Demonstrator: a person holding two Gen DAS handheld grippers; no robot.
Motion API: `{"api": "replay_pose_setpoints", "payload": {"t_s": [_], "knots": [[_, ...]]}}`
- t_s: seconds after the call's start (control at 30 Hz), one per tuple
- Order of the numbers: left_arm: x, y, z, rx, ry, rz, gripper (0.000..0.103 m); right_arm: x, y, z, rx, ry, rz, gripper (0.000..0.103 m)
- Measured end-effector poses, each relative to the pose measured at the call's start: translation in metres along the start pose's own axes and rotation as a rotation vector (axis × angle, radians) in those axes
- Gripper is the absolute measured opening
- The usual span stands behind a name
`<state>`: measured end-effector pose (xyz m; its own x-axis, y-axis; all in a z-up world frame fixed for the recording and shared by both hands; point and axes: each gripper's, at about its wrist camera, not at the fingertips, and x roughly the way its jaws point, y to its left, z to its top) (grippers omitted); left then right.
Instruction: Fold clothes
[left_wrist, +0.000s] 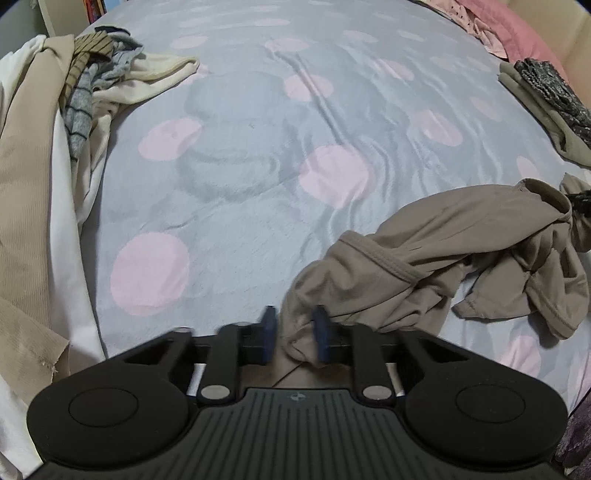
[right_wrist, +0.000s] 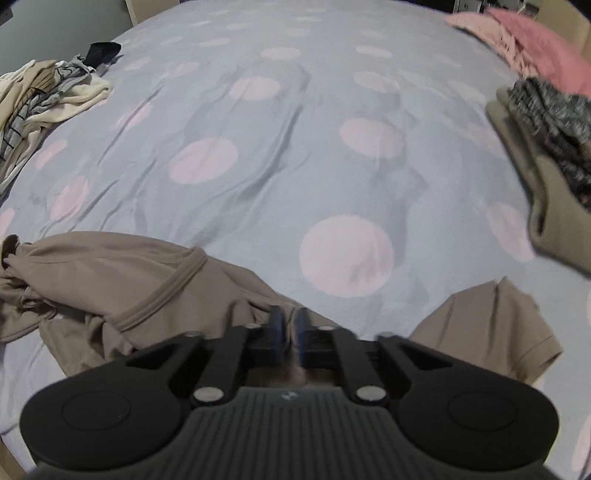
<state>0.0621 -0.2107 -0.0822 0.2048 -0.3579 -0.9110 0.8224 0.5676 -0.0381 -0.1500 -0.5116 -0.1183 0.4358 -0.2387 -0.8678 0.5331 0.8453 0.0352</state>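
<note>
A crumpled taupe T-shirt (left_wrist: 424, 266) lies on the grey bedspread with pink dots (left_wrist: 258, 147), at the near right of the left wrist view. My left gripper (left_wrist: 295, 332) is shut on a bunched end of it, with the cloth pinched between the blue pads. In the right wrist view the same T-shirt (right_wrist: 110, 280) spreads to the near left, its neckline facing up, and one sleeve (right_wrist: 491, 325) lies at the near right. My right gripper (right_wrist: 290, 330) is shut on the shirt's fabric, pads almost touching.
A heap of unfolded clothes (left_wrist: 85, 85) (right_wrist: 44, 92) lies at the far left, with a beige ribbed garment (left_wrist: 22, 184) and white cloth along the left edge. A folded stack (left_wrist: 546, 96) (right_wrist: 546, 155) sits at the right. A pink pillow (right_wrist: 535, 48) is at the far right.
</note>
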Motion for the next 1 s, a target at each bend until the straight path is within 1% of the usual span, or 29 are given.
{"api": "replay_pose_setpoints", "payload": {"t_s": [0.07, 0.13, 0.2, 0.27, 0.33, 0.4, 0.43, 0.5, 0.57, 0.67, 0.73, 0.77, 0.8, 0.83, 0.9, 0.97, 1.0], "knots": [[-0.010, -0.003, 0.004, 0.003, -0.050, 0.028, 0.006, -0.016, -0.002, 0.002, 0.012, -0.052, -0.016, 0.005], [-0.024, -0.002, 0.011, -0.023, -0.121, 0.032, 0.004, -0.035, -0.008, 0.005, 0.043, -0.119, -0.033, 0.004], [-0.043, -0.001, 0.017, -0.055, -0.214, 0.014, 0.004, -0.056, -0.014, 0.007, 0.081, -0.192, -0.053, 0.004], [-0.064, -0.002, 0.020, -0.060, -0.308, -0.022, 0.004, -0.079, -0.021, 0.007, 0.113, -0.269, -0.075, 0.004], [-0.079, -0.009, 0.020, -0.023, -0.364, -0.066, 0.004, -0.101, -0.029, 0.001, 0.149, -0.331, -0.081, 0.004], [-0.081, -0.020, 0.016, 0.049, -0.367, -0.073, 0.004, -0.116, -0.033, -0.008, 0.148, -0.357, -0.096, 0.004], [-0.078, -0.027, 0.013, 0.089, -0.347, -0.065, 0.004, -0.119, -0.033, -0.014, 0.129, -0.347, -0.105, 0.004], [-0.064, -0.039, 0.008, 0.162, -0.278, -0.050, 0.004, -0.119, -0.035, -0.027, 0.108, -0.301, -0.109, 0.004], [-0.050, -0.048, -0.001, 0.240, -0.221, -0.030, 0.004, -0.112, -0.035, -0.042, 0.089, -0.226, -0.088, 0.004], [-0.036, -0.062, -0.020, 0.367, -0.165, 0.014, 0.004, -0.094, -0.029, -0.068, 0.014, -0.119, -0.080, 0.004], [-0.036, -0.071, -0.036, 0.452, -0.159, 0.024, 0.008, -0.084, -0.025, -0.084, -0.030, -0.063, -0.070, 0.005], [-0.037, -0.072, -0.043, 0.489, -0.159, 0.024, 0.013, -0.081, -0.023, -0.090, -0.055, -0.039, -0.063, 0.005], [-0.039, -0.074, -0.050, 0.525, -0.164, 0.028, 0.017, -0.081, -0.021, -0.096, -0.085, -0.023, -0.064, 0.006], [-0.042, -0.076, -0.056, 0.560, -0.171, 0.035, 0.020, -0.082, -0.019, -0.101, -0.117, -0.017, -0.077, 0.006], [-0.046, -0.080, -0.066, 0.616, -0.183, 0.053, 0.024, -0.088, -0.014, -0.109, -0.180, -0.023, -0.100, 0.006], [-0.050, -0.082, -0.075, 0.653, -0.197, 0.072, 0.025, -0.096, -0.010, -0.113, -0.228, -0.049, -0.112, 0.008], [-0.052, -0.084, -0.078, 0.670, -0.208, 0.080, 0.026, -0.099, -0.008, -0.114, -0.253, -0.063, -0.120, 0.011]]}}
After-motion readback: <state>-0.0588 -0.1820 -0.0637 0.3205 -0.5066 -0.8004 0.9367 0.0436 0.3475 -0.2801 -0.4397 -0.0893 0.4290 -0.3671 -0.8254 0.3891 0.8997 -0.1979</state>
